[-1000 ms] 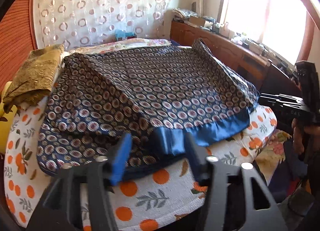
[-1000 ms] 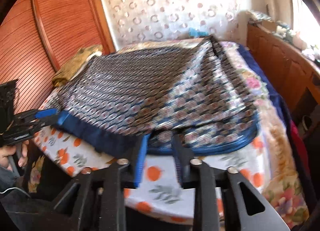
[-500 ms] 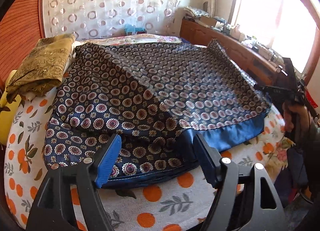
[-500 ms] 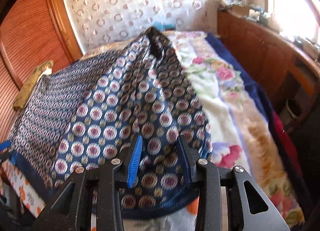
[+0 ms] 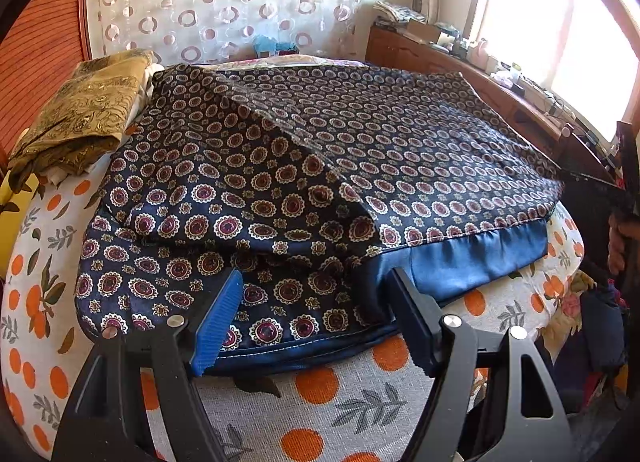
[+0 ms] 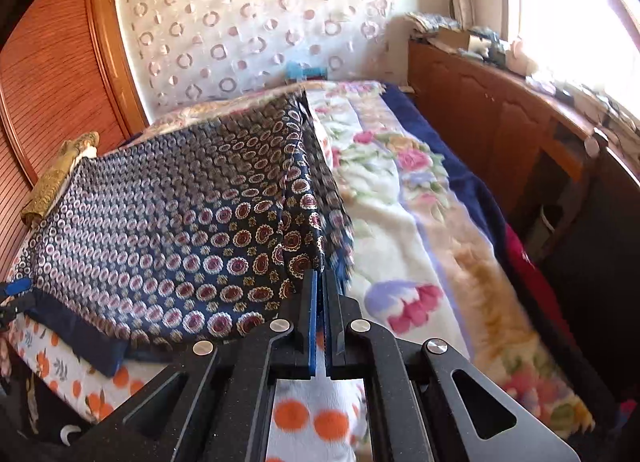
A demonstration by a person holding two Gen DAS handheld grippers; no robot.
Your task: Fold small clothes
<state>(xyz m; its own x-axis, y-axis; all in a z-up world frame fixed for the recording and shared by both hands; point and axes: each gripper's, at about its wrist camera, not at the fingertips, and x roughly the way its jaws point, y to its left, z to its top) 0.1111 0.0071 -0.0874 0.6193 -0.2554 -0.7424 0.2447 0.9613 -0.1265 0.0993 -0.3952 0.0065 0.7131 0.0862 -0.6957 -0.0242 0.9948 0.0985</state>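
A navy garment [image 5: 320,149] printed with red and cream medallions lies spread on the bed, its plain blue hem band [image 5: 460,262] towards me. My left gripper [image 5: 308,322] is open, its pads straddling the garment's near edge without pressing it. In the right wrist view my right gripper [image 6: 320,290] is shut on the garment's [image 6: 180,221] right-hand edge, which rises taut into the jaws. The left gripper's blue pad [image 6: 16,286] shows at the far left. A hand [image 5: 618,238] is at the right edge of the left wrist view.
A folded golden-brown cloth [image 5: 80,117] lies at the bed's far left. An orange-dotted sheet [image 5: 320,402] covers the near end, a floral blanket [image 6: 400,201] the right side. A wooden cabinet [image 6: 500,121] runs under the window; a wooden door [image 6: 48,81] stands at the left.
My right gripper swung to the garment's right edge and closed on it. My left gripper opened wider and dropped closer to the near hem.
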